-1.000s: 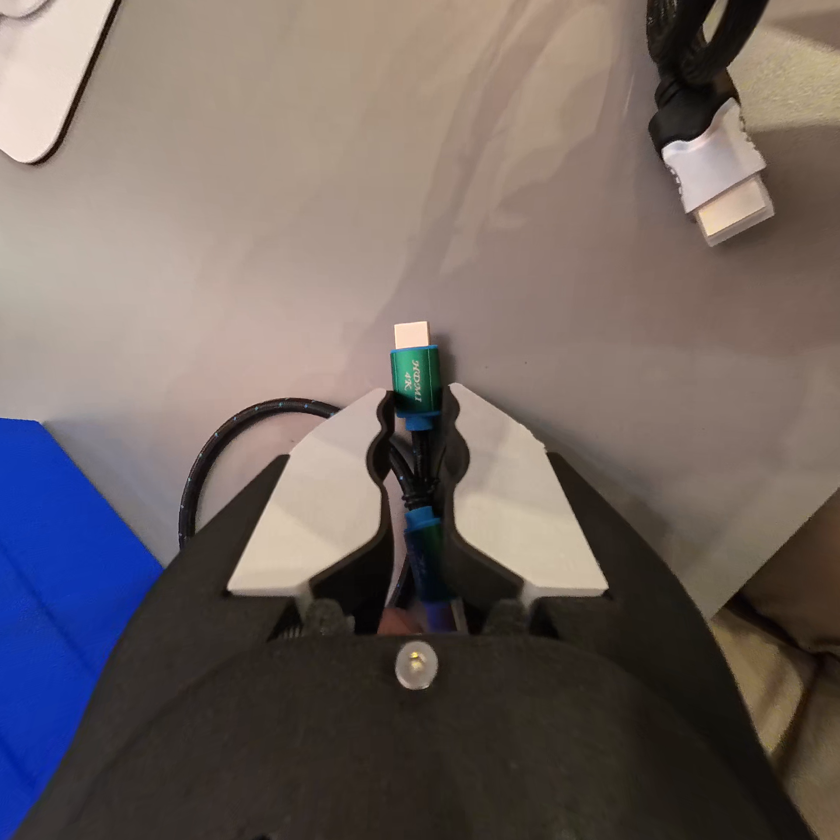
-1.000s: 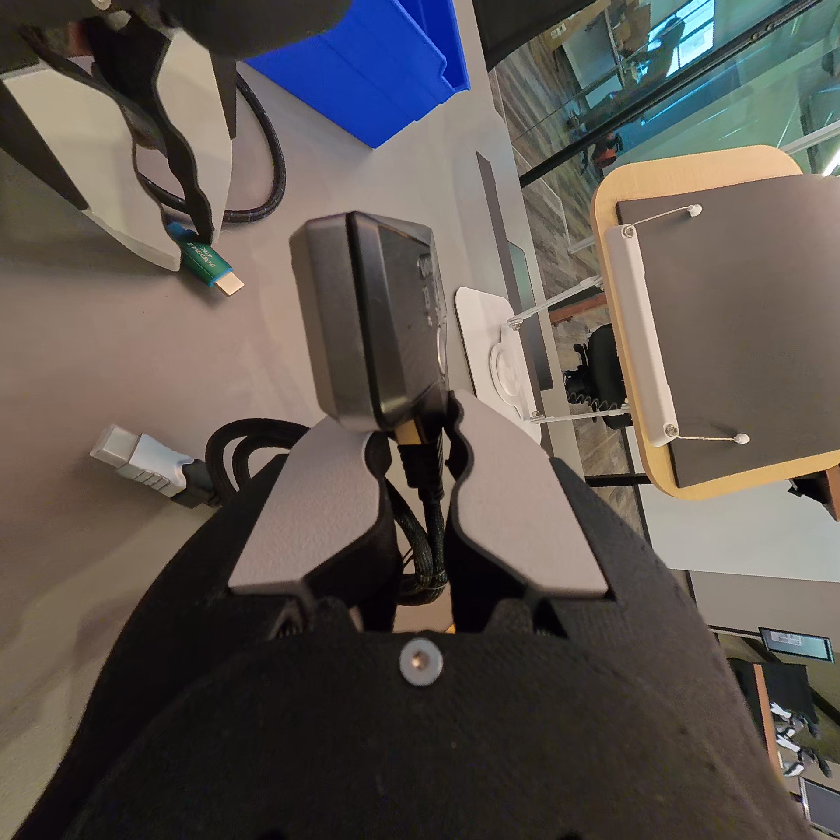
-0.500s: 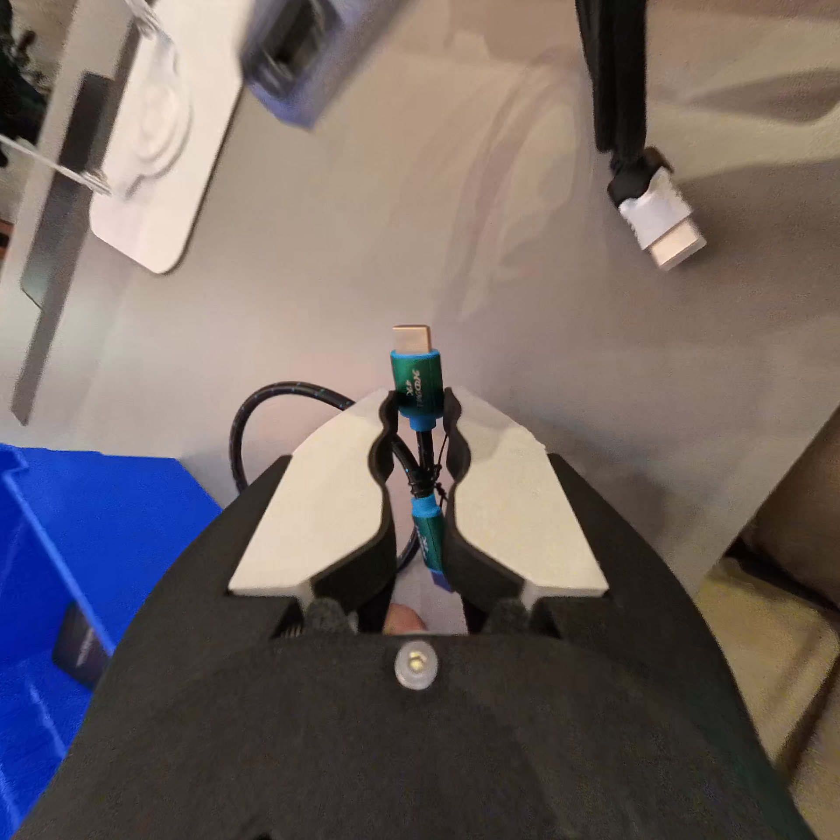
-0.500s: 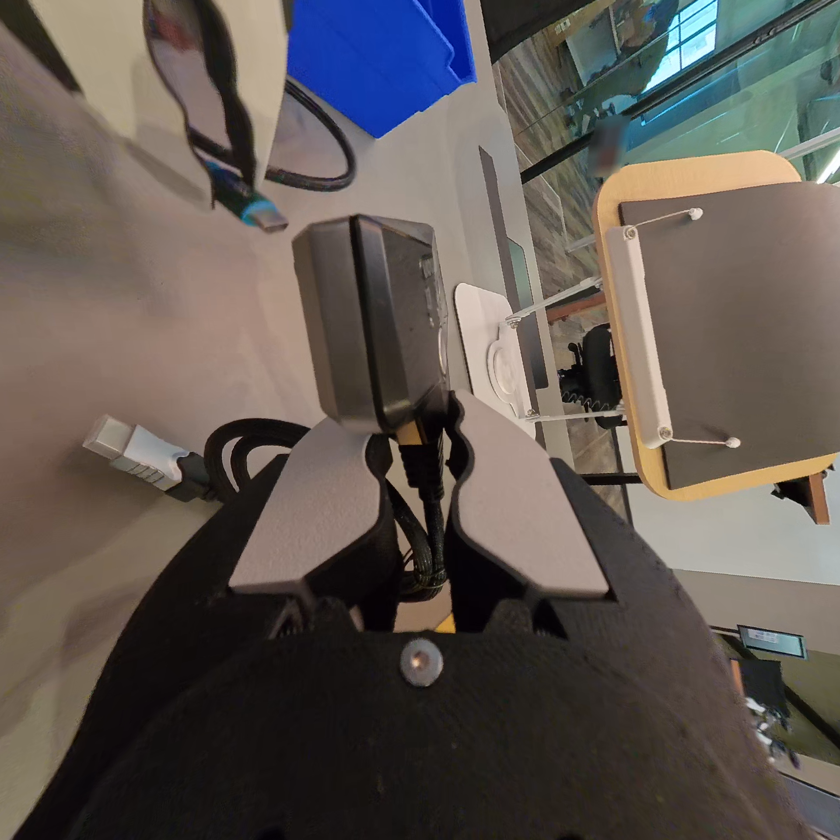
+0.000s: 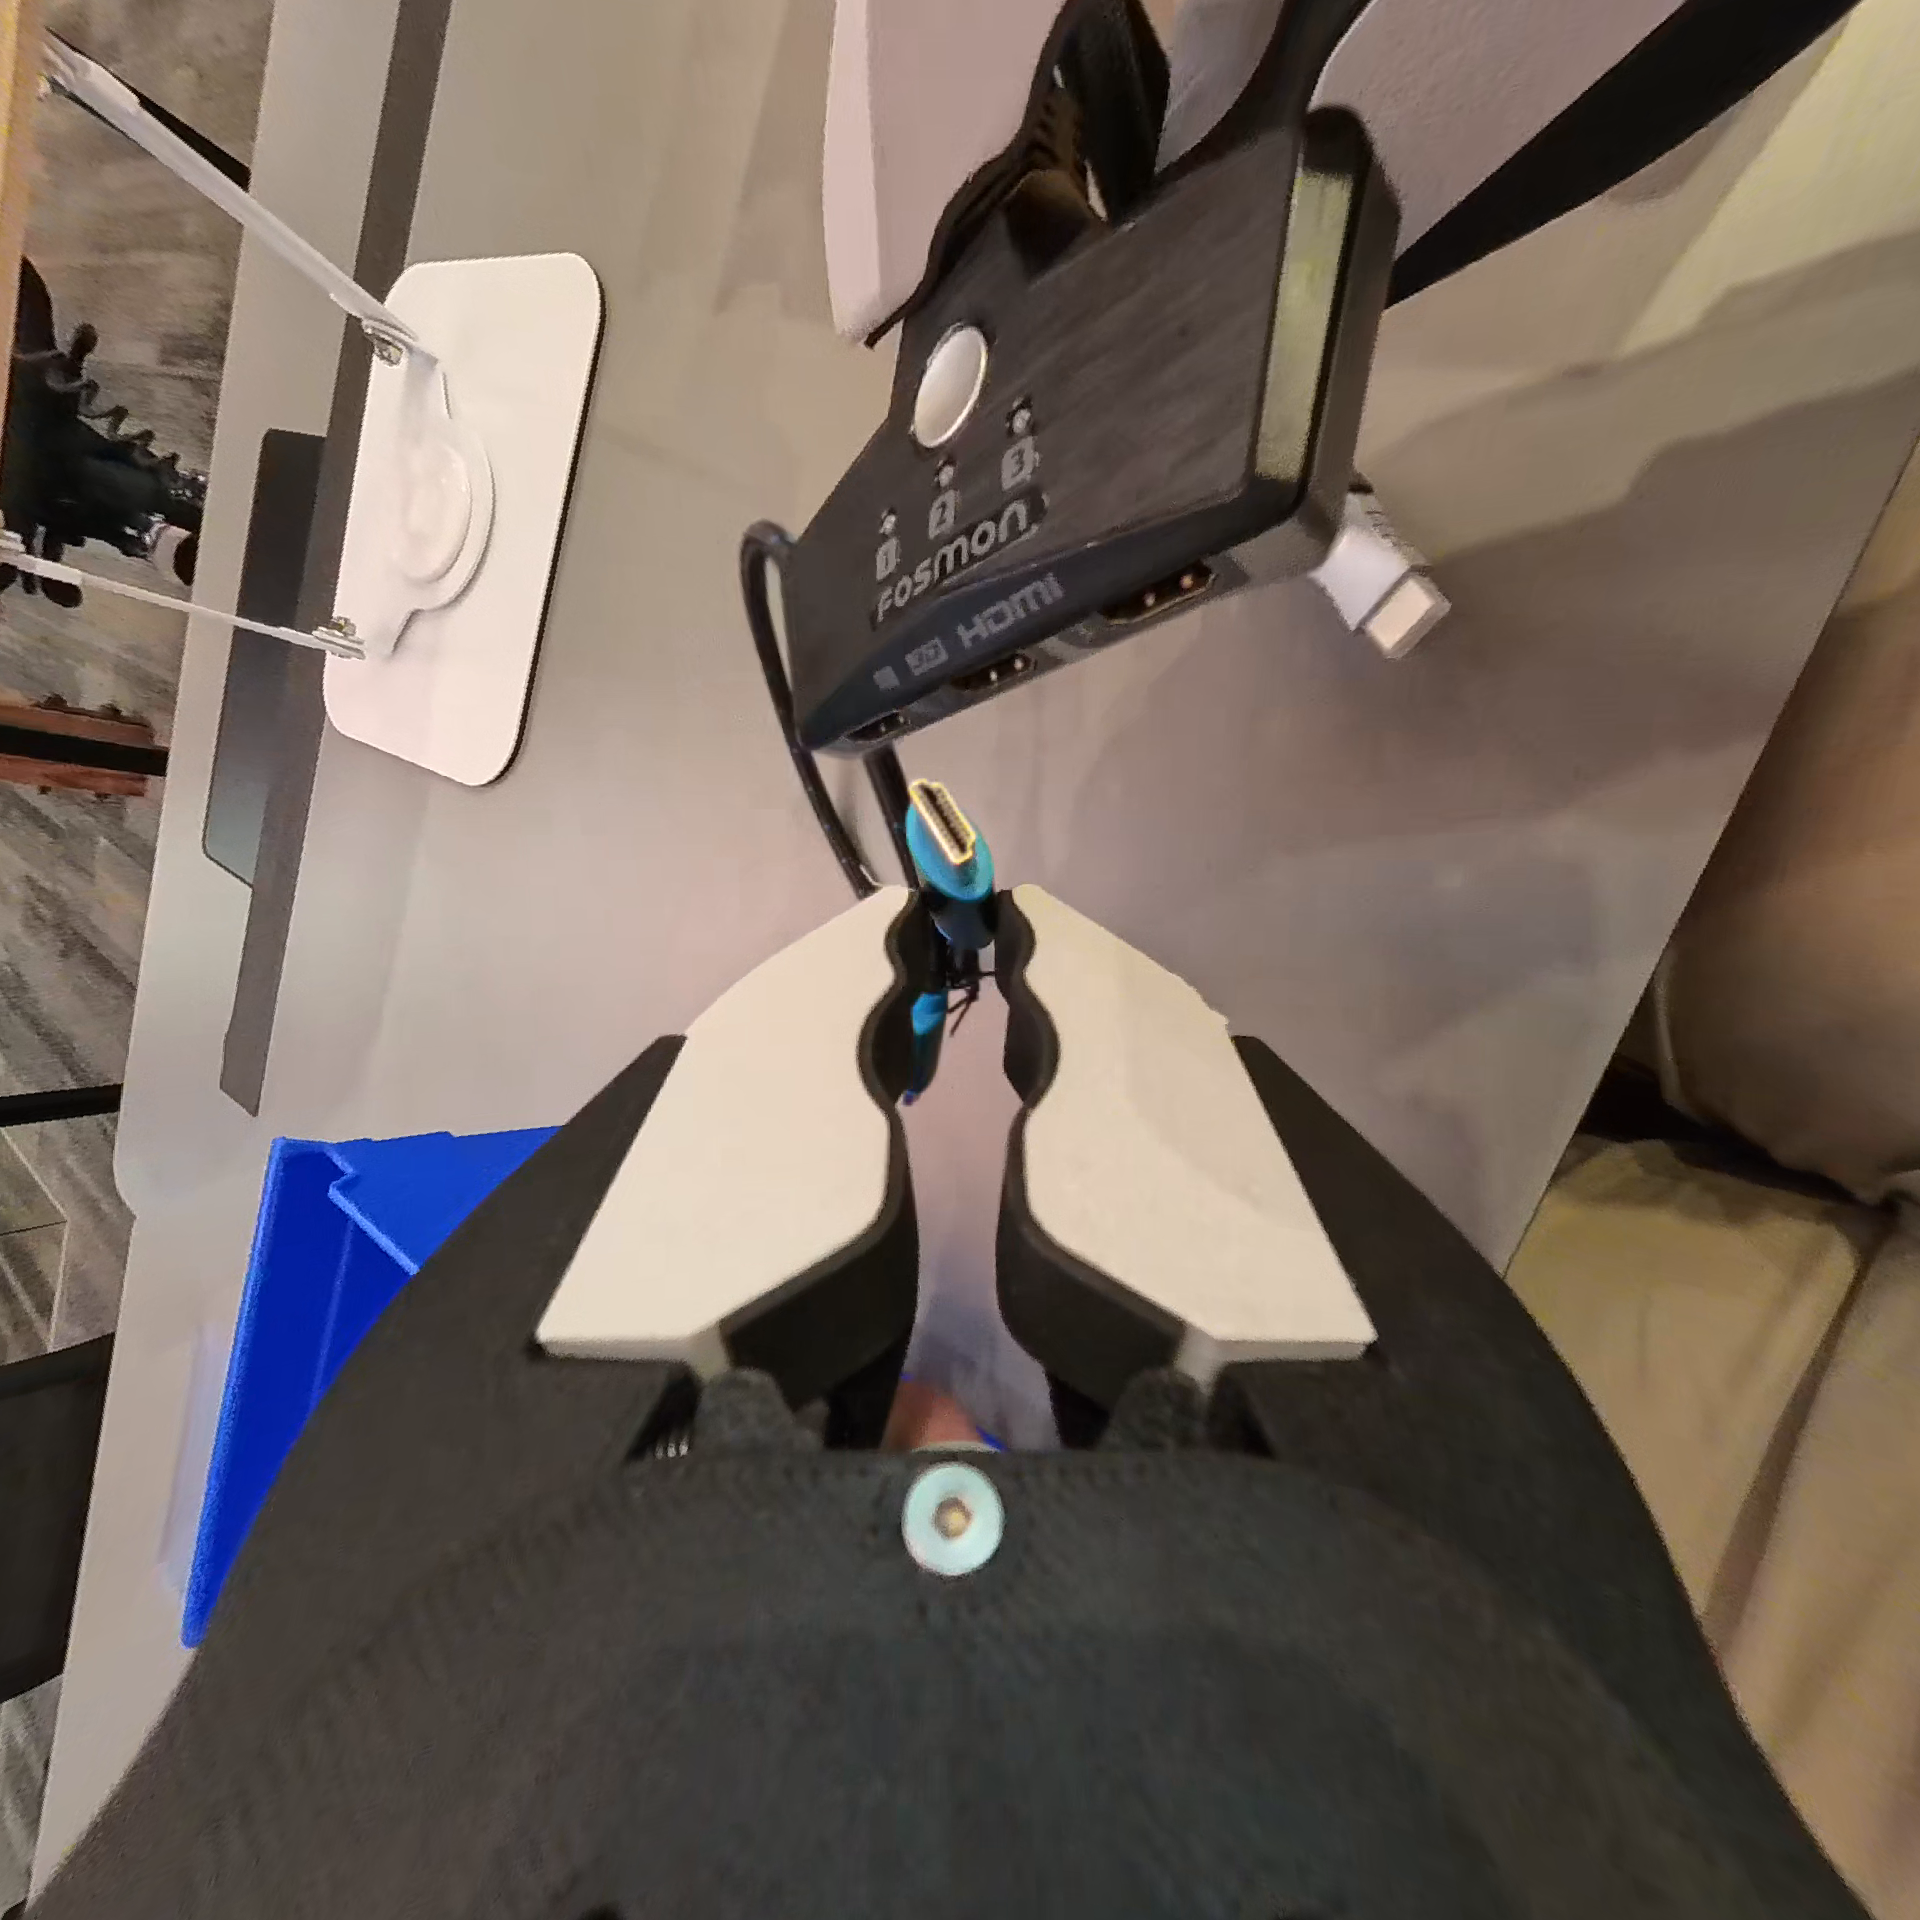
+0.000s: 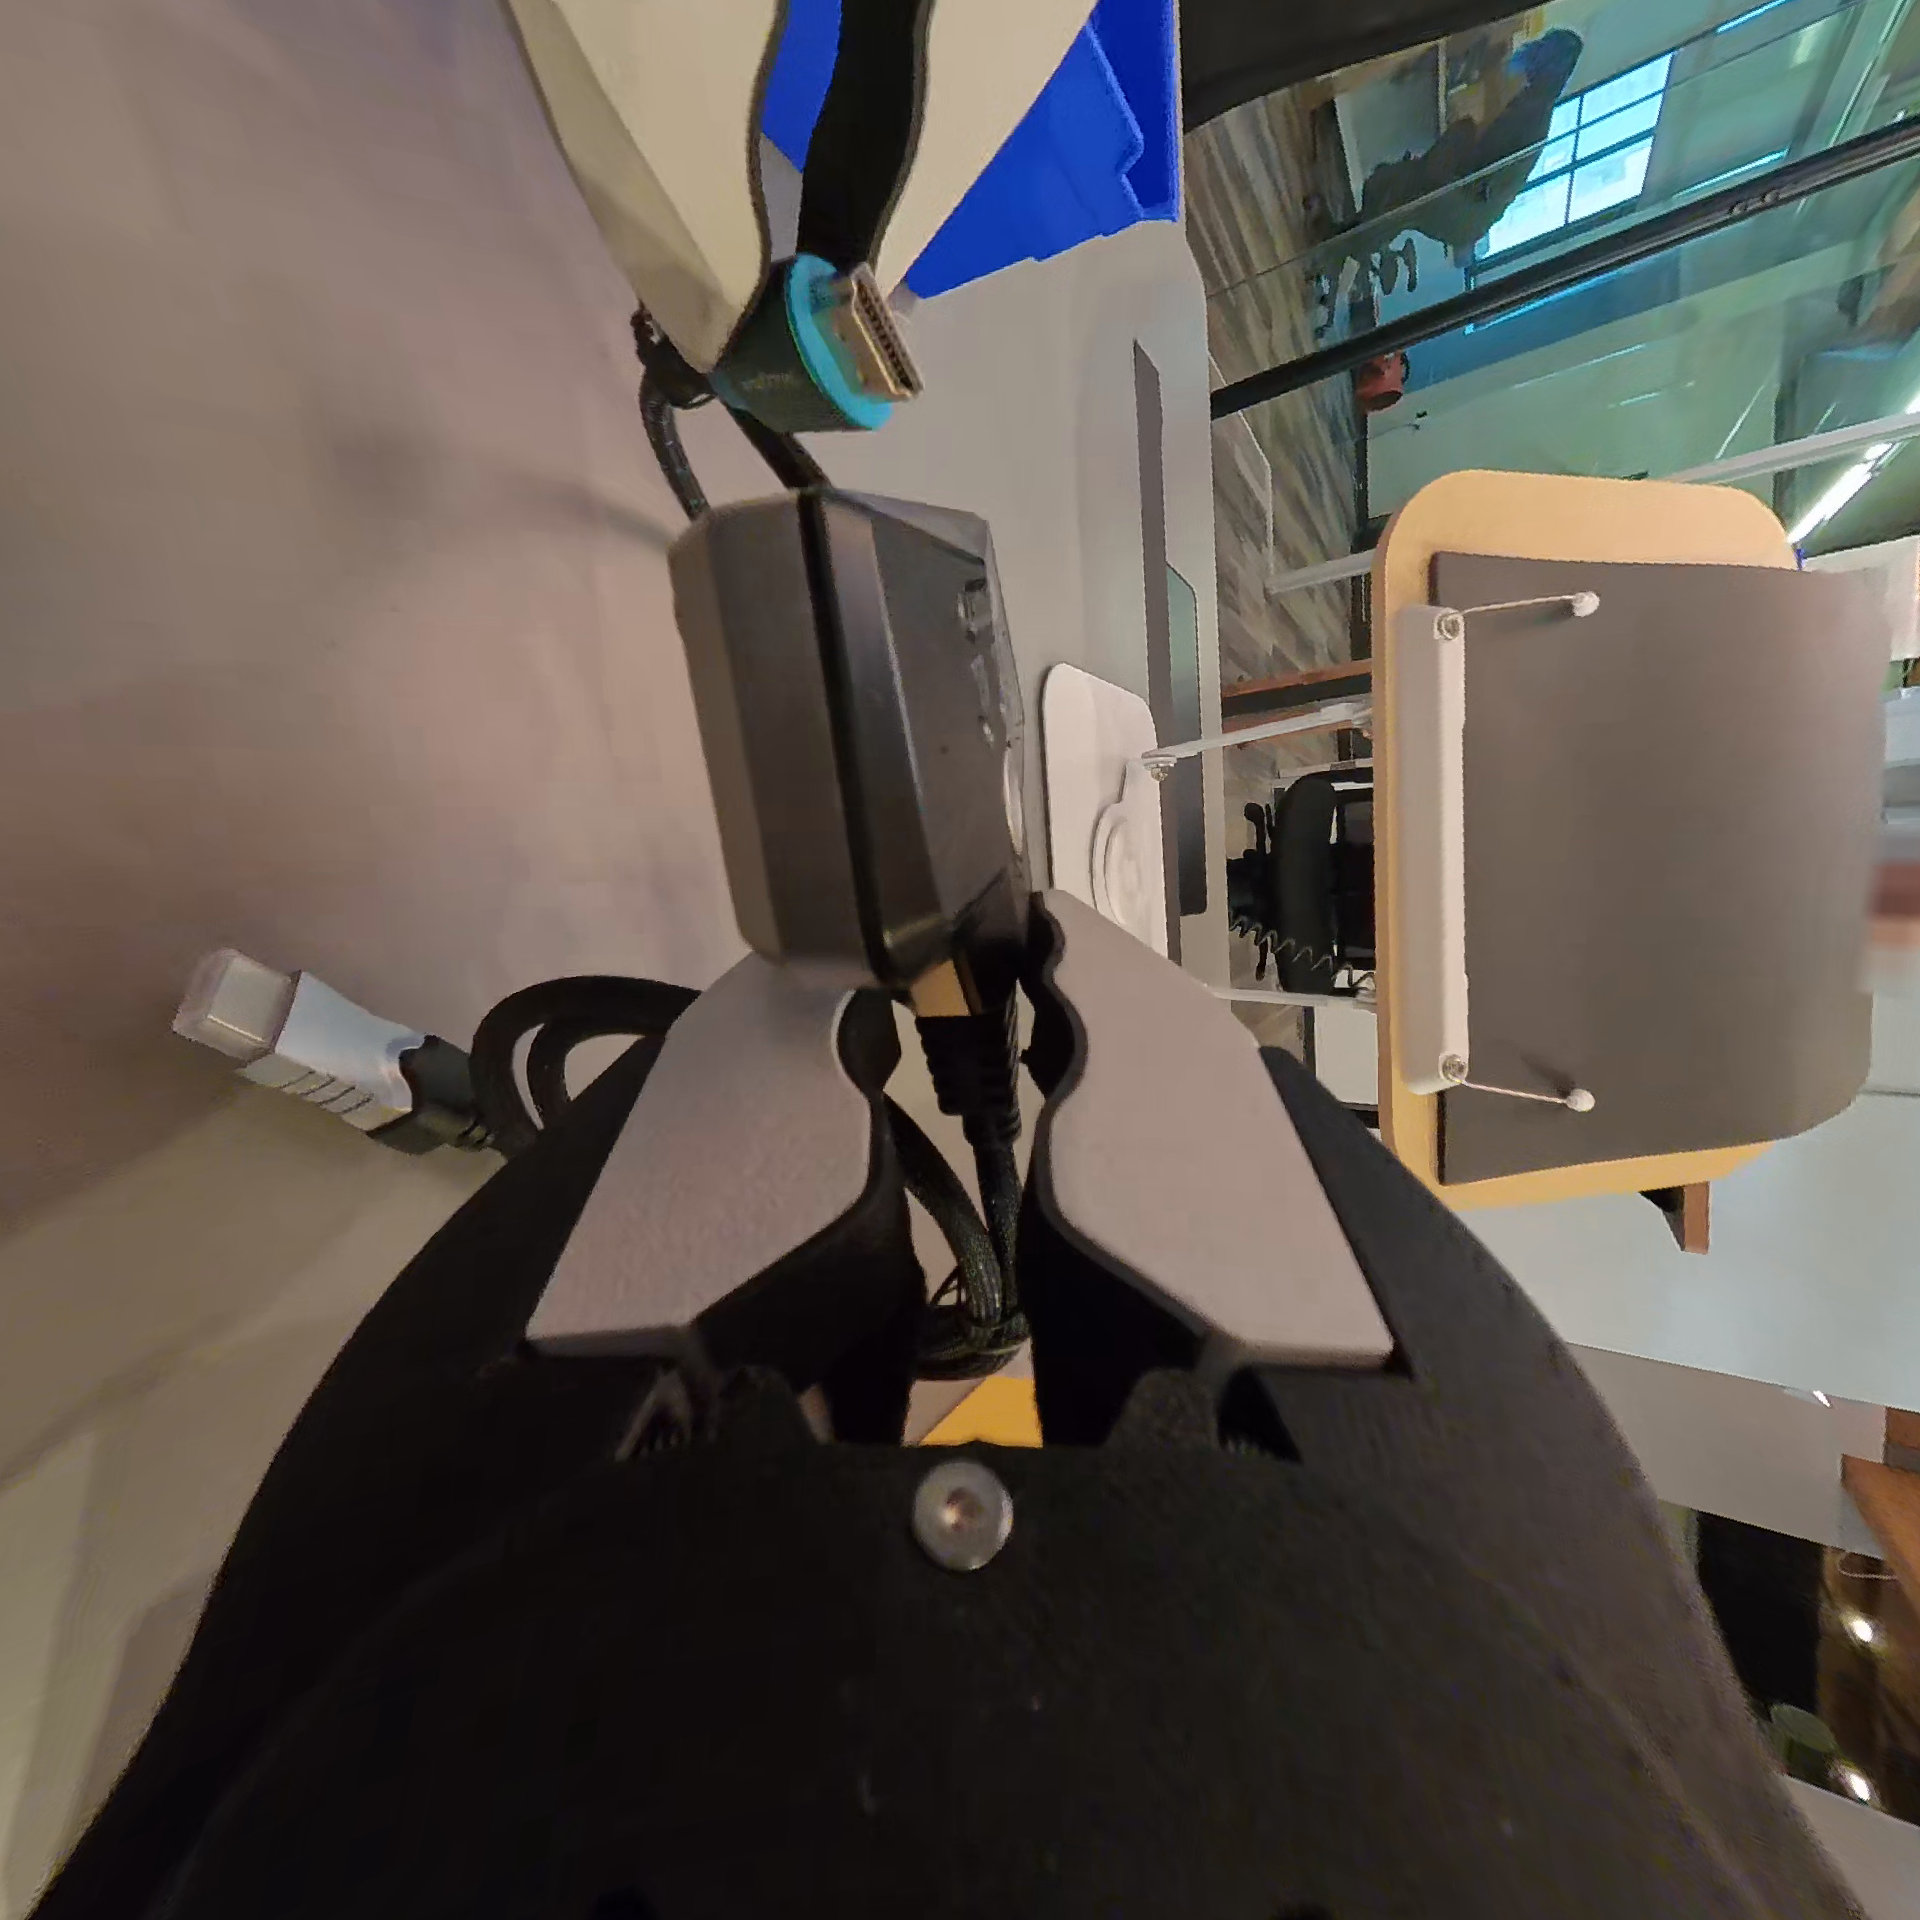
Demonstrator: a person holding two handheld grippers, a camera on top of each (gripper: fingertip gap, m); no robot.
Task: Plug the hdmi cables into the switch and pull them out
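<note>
My left gripper (image 5: 958, 902) is shut on a green-and-blue HDMI plug (image 5: 948, 847), its metal tip pointing at the black switch (image 5: 1091, 416) just ahead, a short gap from the leftmost port. My right gripper (image 6: 961, 971) is shut on the black cable plug (image 6: 966, 1039) at the switch's rear and holds the switch (image 6: 862, 717) up off the grey table (image 6: 312, 623). The green plug (image 6: 831, 353) and the left gripper also show at the top of the right wrist view. A white-and-black HDMI plug (image 6: 301, 1029) lies on the table; it also shows in the left wrist view (image 5: 1382, 592).
A blue bin (image 5: 343, 1247) stands by the left gripper. A white pad with a clear stand (image 5: 457, 509) lies at the table's far side. A wooden-edged board (image 6: 1621, 831) stands beyond the table. A beige cushion (image 5: 1714, 1351) lies past the table edge. Some 9 cm of space lies between my two pairs of fingers.
The left gripper has lifted and turned its green plug toward the switch. The two grippers have come together, so the switch now fills the left wrist view.
</note>
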